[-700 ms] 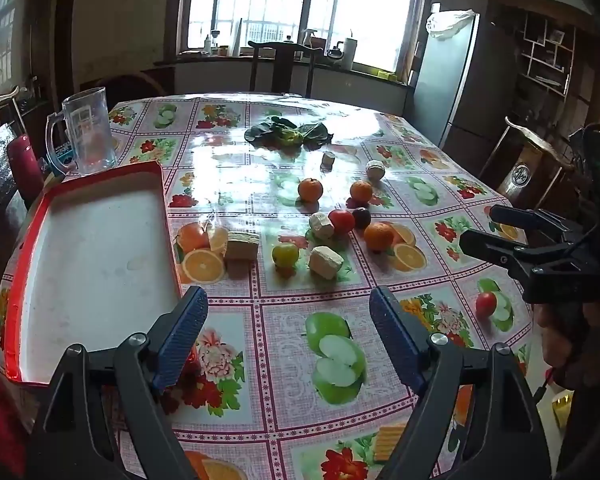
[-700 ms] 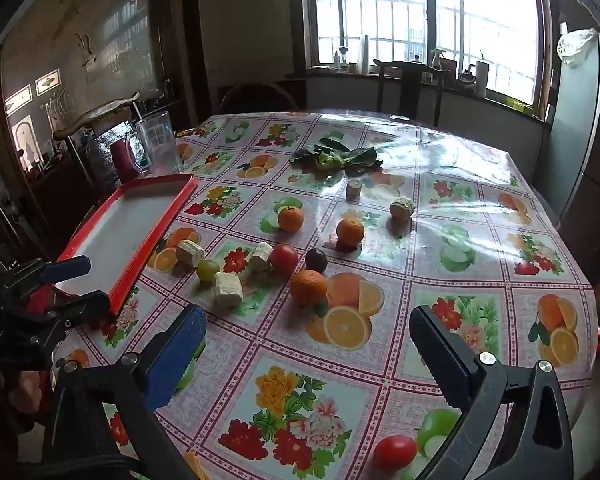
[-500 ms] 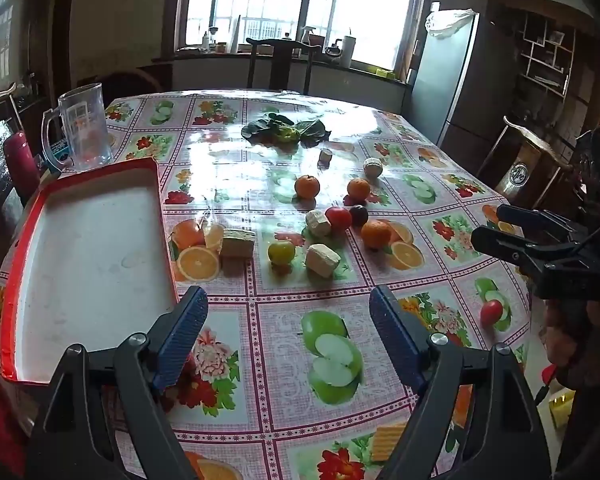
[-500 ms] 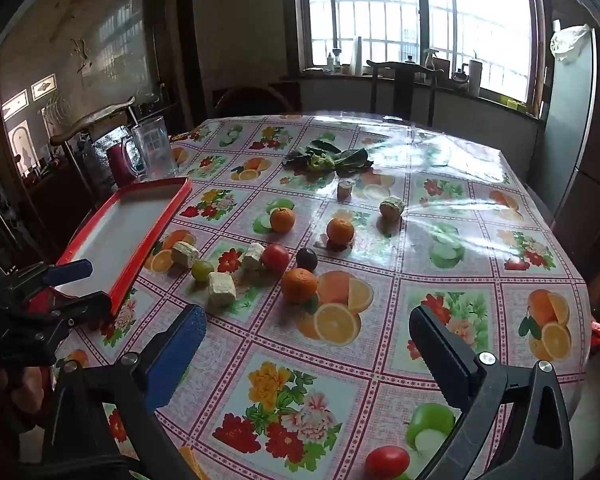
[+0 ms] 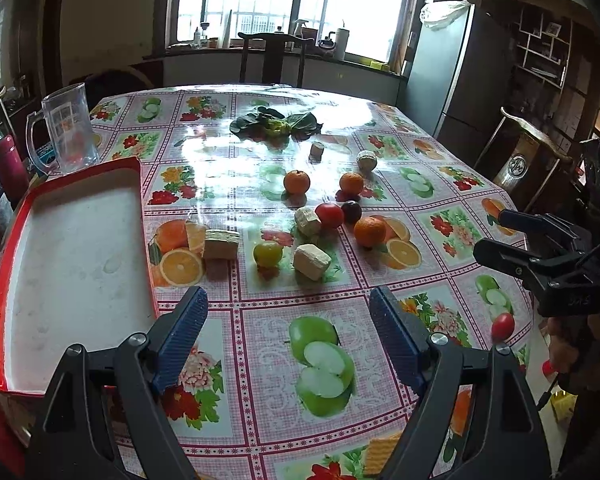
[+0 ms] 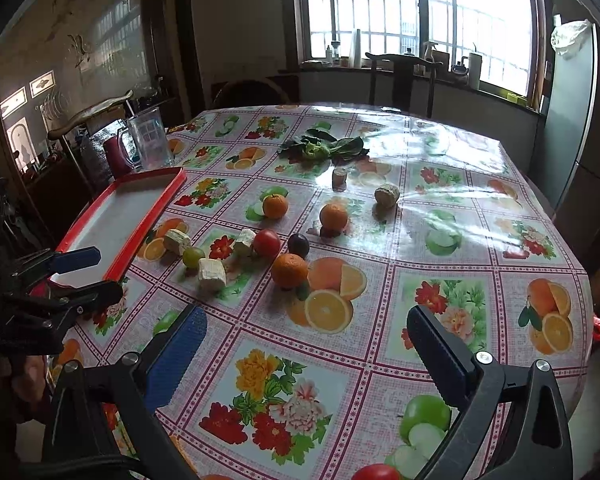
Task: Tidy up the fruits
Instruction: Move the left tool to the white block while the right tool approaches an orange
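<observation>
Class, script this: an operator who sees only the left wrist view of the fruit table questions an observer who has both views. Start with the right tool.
Operator: Is the right tool carrying anything?
Observer: No. The right wrist view shows the right tool wide open, with only the printed tablecloth between its pads.
Operator: Which fruit lies nearest it?
Observer: The orange beside the printed orange slices, ahead of the pads and untouched.
Operator: How does my left tool look from there?
Observer: The left tool is open too, and its blue pad shows against the near end of the red tray.
</observation>
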The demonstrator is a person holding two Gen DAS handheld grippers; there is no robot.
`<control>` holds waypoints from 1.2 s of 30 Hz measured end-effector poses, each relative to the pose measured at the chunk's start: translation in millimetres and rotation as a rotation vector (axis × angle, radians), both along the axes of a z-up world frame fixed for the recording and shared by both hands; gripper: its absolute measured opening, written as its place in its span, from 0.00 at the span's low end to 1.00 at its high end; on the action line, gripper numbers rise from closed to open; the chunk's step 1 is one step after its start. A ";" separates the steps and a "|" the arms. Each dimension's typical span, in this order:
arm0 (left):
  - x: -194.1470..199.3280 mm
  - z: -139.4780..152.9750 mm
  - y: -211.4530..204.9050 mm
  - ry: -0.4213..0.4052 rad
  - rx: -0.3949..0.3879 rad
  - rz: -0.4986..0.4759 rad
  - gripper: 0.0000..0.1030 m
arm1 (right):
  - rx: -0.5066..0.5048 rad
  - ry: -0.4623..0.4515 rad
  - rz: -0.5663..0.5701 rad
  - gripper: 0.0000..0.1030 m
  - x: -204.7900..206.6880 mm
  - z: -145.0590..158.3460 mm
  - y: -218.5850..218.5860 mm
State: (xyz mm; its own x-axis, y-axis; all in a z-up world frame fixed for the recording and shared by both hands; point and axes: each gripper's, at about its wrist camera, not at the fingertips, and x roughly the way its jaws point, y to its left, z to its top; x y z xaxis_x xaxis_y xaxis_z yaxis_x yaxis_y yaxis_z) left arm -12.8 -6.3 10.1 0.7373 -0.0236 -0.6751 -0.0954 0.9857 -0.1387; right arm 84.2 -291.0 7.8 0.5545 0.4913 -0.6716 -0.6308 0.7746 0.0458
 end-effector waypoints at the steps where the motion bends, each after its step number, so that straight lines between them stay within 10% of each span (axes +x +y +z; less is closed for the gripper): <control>1: 2.2 -0.3 -1.5 0.002 0.000 -0.005 0.81 | 0.001 0.002 0.000 0.97 0.9 -0.4 0.0; 19: 48.9 -28.2 -20.0 0.090 0.006 -0.097 0.79 | -0.014 0.080 0.019 0.77 22.9 -28.9 6.3; 36: 94.7 -55.9 -17.3 0.157 -0.017 -0.146 0.40 | -0.017 0.185 0.071 0.55 59.8 -60.5 48.1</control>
